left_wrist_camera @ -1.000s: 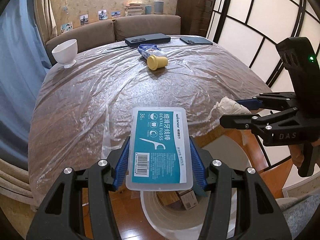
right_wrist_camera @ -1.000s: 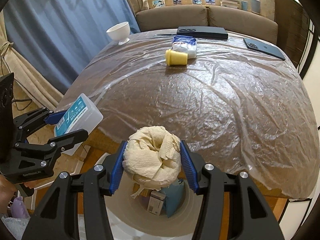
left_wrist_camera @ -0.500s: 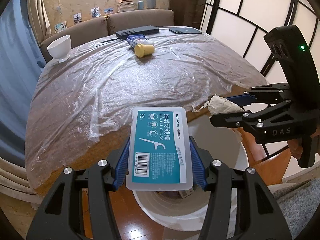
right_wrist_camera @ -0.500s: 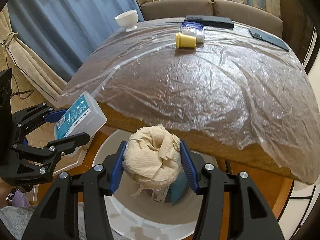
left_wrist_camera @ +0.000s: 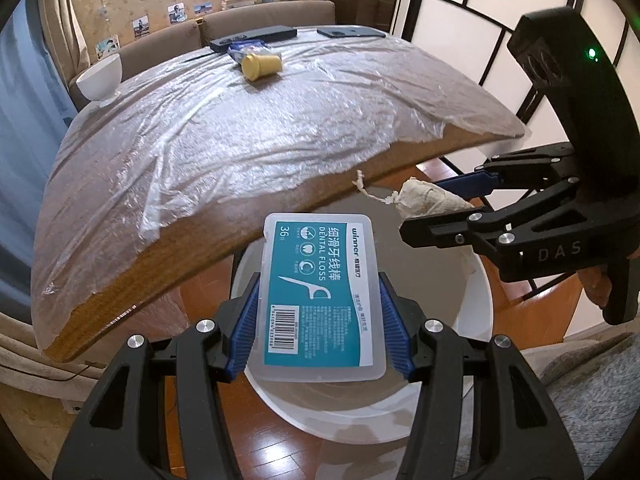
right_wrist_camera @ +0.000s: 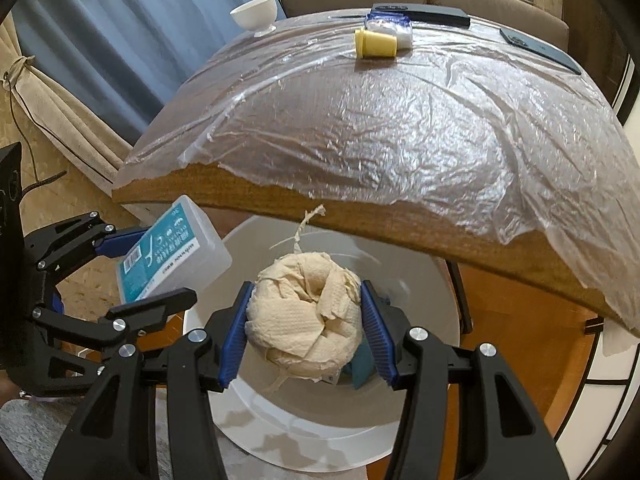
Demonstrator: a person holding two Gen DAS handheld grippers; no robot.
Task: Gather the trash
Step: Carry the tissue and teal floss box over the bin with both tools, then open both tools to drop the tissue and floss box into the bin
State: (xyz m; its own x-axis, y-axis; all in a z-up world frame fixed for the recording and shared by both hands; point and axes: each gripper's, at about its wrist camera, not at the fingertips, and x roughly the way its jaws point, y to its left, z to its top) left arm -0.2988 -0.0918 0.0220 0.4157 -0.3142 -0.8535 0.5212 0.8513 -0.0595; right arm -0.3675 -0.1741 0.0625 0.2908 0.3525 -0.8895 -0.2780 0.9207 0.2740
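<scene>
Since a second ago both of my tools have dropped and pulled back from the table (left_wrist_camera: 224, 148): its near edge, which sat below the floss box, now lies beyond it, and the white trash bin (left_wrist_camera: 478, 304) fills the space under both loads where before only part of its mouth showed. My left tool (left_wrist_camera: 318, 320) is clamped on the dental floss box (left_wrist_camera: 320, 296) — blue pads pressed against its two long sides, same grip as before. The box's long axis runs along the tool's fingers, pointing away from me toward the table edge, label face up, its near end hanging over the bin's opening. My right tool (right_wrist_camera: 304, 326) is clenched on the wad of tissue (right_wrist_camera: 306, 314), which bulges between the pads with a twisted tail poking up toward the table edge; it hangs directly over the bin (right_wrist_camera: 434, 280), where a teal item and a small carton show below it. From the right wrist view the box (right_wrist_camera: 172, 256) sits just left of the bin's rim, tilted. Far across the table from the bin, the yellow cup (right_wrist_camera: 376, 43), white bowl (right_wrist_camera: 256, 13) and phone (right_wrist_camera: 538, 49) lie unchanged.
</scene>
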